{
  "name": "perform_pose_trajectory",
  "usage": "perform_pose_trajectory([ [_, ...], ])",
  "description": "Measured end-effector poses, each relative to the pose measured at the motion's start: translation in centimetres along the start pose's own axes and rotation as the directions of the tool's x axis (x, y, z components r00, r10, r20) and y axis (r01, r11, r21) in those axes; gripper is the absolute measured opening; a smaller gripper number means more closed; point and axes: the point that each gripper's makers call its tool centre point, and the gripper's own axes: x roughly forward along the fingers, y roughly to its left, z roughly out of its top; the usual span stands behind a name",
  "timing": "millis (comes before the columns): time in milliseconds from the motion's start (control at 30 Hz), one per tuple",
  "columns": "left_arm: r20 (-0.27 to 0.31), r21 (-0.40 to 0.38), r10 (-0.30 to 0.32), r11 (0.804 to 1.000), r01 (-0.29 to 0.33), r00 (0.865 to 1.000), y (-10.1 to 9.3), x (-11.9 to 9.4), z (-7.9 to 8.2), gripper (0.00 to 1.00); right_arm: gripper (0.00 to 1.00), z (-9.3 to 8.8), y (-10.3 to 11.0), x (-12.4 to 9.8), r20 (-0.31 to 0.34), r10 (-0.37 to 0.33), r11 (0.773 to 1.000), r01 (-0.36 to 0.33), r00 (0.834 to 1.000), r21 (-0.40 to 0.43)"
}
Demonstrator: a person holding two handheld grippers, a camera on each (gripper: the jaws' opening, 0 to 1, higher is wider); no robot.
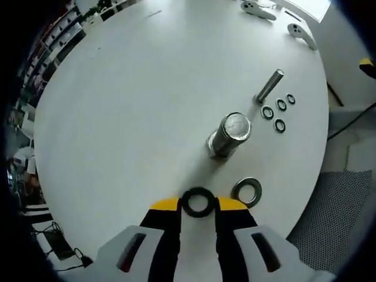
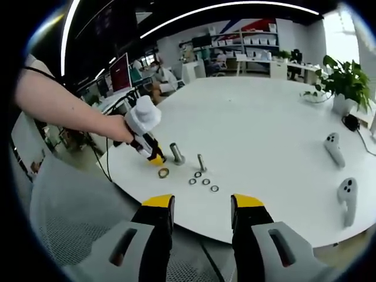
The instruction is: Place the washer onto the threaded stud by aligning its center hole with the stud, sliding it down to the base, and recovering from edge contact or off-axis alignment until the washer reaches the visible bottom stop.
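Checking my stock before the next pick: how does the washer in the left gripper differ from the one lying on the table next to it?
The held washer is dark and sits between the left gripper tips; the loose washer is silver-grey and lies flat on the table, free of the gripper. Both are rings of similar size.

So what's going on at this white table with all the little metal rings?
A person is working with two hand-held grippers. The left gripper pinches a dark washer just short of a thick upright stud, not yet over it. A second large washer lies on the white table, near a thinner bolt and four small rings. The right gripper hangs open, off the table's edge.
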Motion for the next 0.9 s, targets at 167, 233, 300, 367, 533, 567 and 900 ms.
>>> perform_pose_trajectory([
  [167, -0.003, 0.013, -0.014, 1.0, 0.014, 1.0, -0.4, -0.4, -0.2, 0.19, 0.4, 0.0, 0.0, 0.0, -0.001, 0.0, 1.0, 0.0, 1.0, -0.001],
  [233, 0.002, 0.025, -0.016, 1.0, 0.016, 1.0, -0.4, -0.8, -0.2, 0.18, 0.4, 0.0, 0.0, 0.0, 0.001, 0.001, 1.0, -0.001, 1.0, 0.0],
  [300, 0.013, 0.031, -0.009, 0.999, 0.009, 1.0, -0.2, -1.3, -0.1, 0.18, 0.4, 0.0, 0.0, 0.0, 0.002, 0.0, 1.0, 0.0, 1.0, 0.001],
  [367, 0.032, 0.033, -0.007, 0.999, 0.005, 0.999, -0.1, -1.8, 0.3, 0.18, 0.4, 0.1, -0.1, 0.0, 0.005, -0.004, 1.0, 0.004, 1.0, -0.002],
  [533, 0.071, 0.086, 0.029, 0.996, -0.035, 0.997, 0.5, -3.2, 1.3, 0.18, 0.4, 0.1, -0.1, 0.0, 0.005, -0.002, 1.0, 0.002, 1.0, 0.001],
  [567, 0.072, 0.09, 0.028, 0.995, -0.034, 0.997, 0.6, -3.4, 1.3, 0.18, 0.4, 0.1, -0.1, 0.0, 0.005, -0.001, 1.0, 0.001, 1.0, 0.003],
  [900, 0.119, 0.08, -0.003, 0.997, -0.007, 0.993, 0.5, -5.3, 3.3, 0.18, 0.4, 0.0, 0.0, 0.0, -0.001, 0.001, 1.0, -0.001, 1.0, -0.001],
])
